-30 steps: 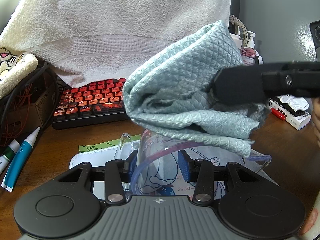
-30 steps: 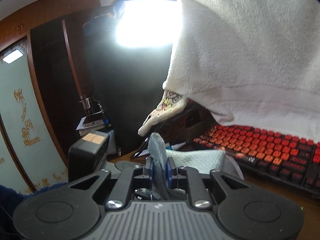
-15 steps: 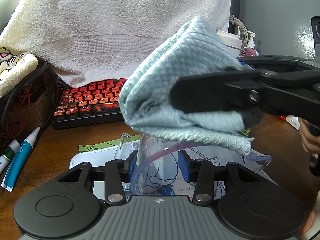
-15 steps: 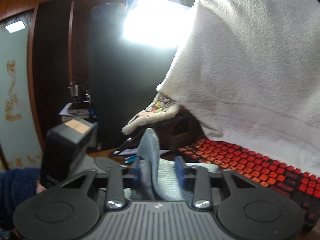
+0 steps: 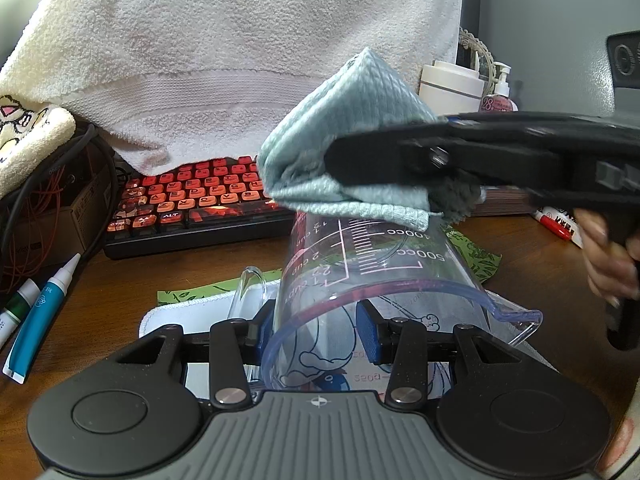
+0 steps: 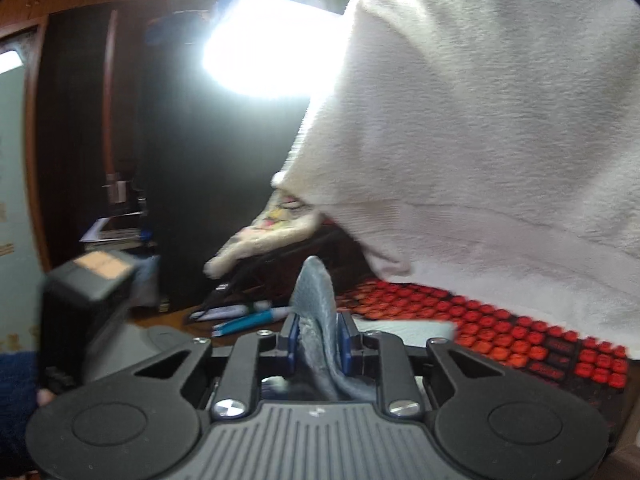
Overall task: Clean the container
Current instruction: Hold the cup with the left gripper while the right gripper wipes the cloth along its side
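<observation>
My left gripper [image 5: 316, 334] clamps the measuring cup [image 5: 372, 276] rim steady, tilted, while my right gripper [image 6: 318, 338], jaws closing, pinches the cloth [image 5: 344, 152] against its base.

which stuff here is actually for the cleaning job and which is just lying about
For the job:
- clear measuring jug, gripped by the left gripper
- blue-grey cloth, between the closing jaws of the right gripper

Lying about:
- red keyboard
- white towel
- blue tube
- pump bottle
</observation>
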A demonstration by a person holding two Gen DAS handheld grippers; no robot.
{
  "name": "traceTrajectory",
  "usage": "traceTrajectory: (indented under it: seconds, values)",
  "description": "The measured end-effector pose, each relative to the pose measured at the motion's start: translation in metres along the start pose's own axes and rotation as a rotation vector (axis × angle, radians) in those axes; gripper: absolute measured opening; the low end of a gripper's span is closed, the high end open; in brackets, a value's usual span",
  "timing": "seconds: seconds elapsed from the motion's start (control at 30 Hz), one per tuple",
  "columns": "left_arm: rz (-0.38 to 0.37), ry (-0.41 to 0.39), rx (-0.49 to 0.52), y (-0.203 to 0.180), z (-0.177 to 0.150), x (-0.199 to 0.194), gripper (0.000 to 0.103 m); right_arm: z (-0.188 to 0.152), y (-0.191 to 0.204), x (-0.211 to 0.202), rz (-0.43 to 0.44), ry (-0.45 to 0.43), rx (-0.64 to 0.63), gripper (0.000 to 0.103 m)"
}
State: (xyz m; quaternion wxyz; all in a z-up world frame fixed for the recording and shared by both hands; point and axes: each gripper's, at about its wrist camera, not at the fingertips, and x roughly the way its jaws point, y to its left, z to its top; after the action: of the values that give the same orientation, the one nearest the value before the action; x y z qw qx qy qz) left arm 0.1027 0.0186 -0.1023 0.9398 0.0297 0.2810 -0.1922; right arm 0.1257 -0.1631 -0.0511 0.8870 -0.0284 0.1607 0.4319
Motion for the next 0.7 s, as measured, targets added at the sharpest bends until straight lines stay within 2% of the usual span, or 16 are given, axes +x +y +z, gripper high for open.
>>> traceTrajectory:
  seconds: [0.13,0.2,0.3,0.53,0.7]
  values:
    - [0.0,0.0,0.001,0.0,0.0,0.0,0.042,-0.001,0.015,-0.002,0.075,0.015,-0.014,0.019]
    - [0.001,0.0,0.001,0.0,0.0,0.0,0.042,0.0,0.018,-0.002,0.093,0.02,-0.006,0.016]
    - [0.001,0.0,0.002,0.0,0.0,0.0,0.042,0.001,0.014,-0.001,0.087,0.02,-0.002,0.011]
    - [0.001,0.0,0.002,-0.001,0.0,0.0,0.042,0.001,-0.009,0.003,-0.002,0.002,0.028,0.011]
    - [0.001,0.0,0.002,-0.001,0.0,0.0,0.042,0.001,-0.007,0.0,0.012,0.005,0.065,0.011]
